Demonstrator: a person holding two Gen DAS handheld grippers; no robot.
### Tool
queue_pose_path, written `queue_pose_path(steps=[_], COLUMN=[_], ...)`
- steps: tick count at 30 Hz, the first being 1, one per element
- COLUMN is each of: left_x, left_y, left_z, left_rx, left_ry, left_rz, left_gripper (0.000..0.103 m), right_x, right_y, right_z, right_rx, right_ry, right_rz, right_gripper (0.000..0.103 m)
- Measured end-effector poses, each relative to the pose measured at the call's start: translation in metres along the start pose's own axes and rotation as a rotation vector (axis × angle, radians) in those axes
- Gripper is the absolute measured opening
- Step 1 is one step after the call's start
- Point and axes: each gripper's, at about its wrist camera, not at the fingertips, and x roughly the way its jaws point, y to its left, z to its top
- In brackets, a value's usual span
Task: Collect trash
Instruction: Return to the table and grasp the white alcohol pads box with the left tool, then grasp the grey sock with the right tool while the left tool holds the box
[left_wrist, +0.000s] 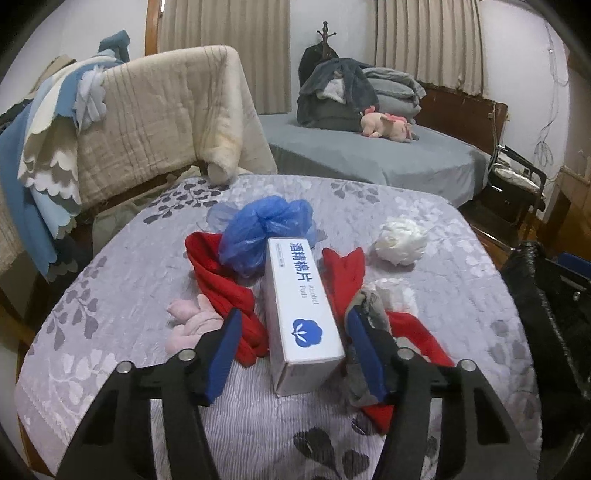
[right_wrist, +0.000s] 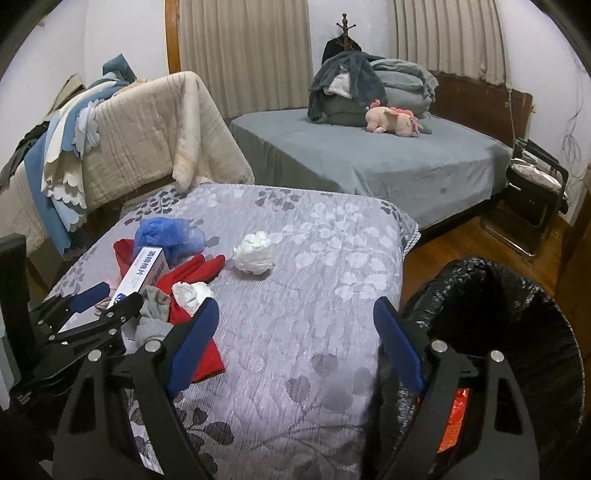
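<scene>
1. We are working over a grey leaf-patterned bedspread strewn with trash and clothing, with a black-lined trash bin standing just off its right edge.
2. We are lining up our left gripper on the white alcohol pads box; the box is lying between the spread jaws, its long axis running straight away from us, and the pads are not yet pressing its sides.
3. We are holding the right gripper spread wide and empty over bare bedspread, well apart from the box, so the left hand is nearer.
4. Red cloth, a blue plastic bag and a white wad are crowding around the box.
</scene>
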Motion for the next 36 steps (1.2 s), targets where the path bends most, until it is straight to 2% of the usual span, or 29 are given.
queue_pose_path(steps=[7,10,18,25,36], left_x=[0.02,0.021,-0.012,-0.038,-0.053], left_y=[0.005,0.006,0.02,0.034,0.061], left_z=[-0.001,0.001,0.007,-0.003,-0.016], left_rx=[-0.021,-0.024,-0.064,-0.047,-0.073], left_ry=[0.031,0.038,-0.011,-0.013,-0.018], left_rz=[0.014,-0.005,-0.032,-0.006,0.03], left_gripper=[0.048,0.03,0.03,0.03,0.03], right_x=[0.012,0.015,0.014,0.011,0.023], right_y=[0.005,0.007,0.019,0.045,0.103], right_z=[-0.001,-0.002,-0.002,-0.005,-0.019], right_rx=[-0.008,-0.012,-0.024,-0.046,-0.113], right_ry=[0.022,0.029,0.028,0.021,0.029], right_rz=[0.008,0.012,0.035,0.092,0.186], right_gripper=[0.083,0.083,0.082,0.08,0.062])
